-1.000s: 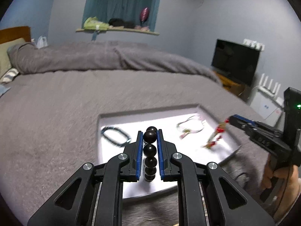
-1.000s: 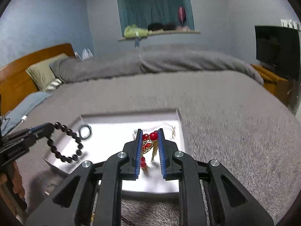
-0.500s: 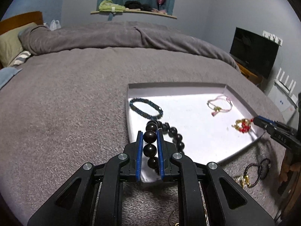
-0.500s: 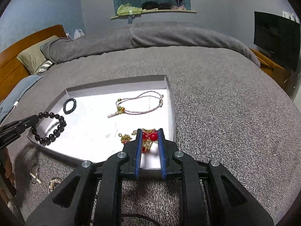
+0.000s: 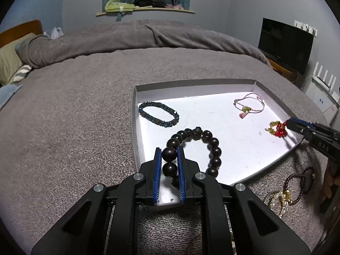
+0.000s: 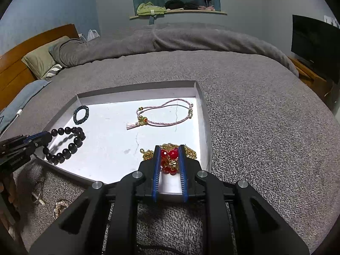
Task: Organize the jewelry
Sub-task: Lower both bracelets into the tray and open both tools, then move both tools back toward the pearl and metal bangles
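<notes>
Loose jewelry pile (image 5: 286, 195) on the blanket is too tangled to tell how many pcs. Dark bead bracelet (image 5: 197, 148) has its near beads hidden behind the left gripper (image 5: 169, 156). In the right wrist view, gold chain (image 6: 189, 152) is mostly blocked by the right gripper (image 6: 169, 159) fingers.

tray (image 5: 136, 106): on the bed (image 5: 74, 106)
beaded bracelet (image 5: 158, 116): in tray, 10 o'clock
cord bracelet (image 5: 250, 105): in tray, 2 o'clock
</notes>
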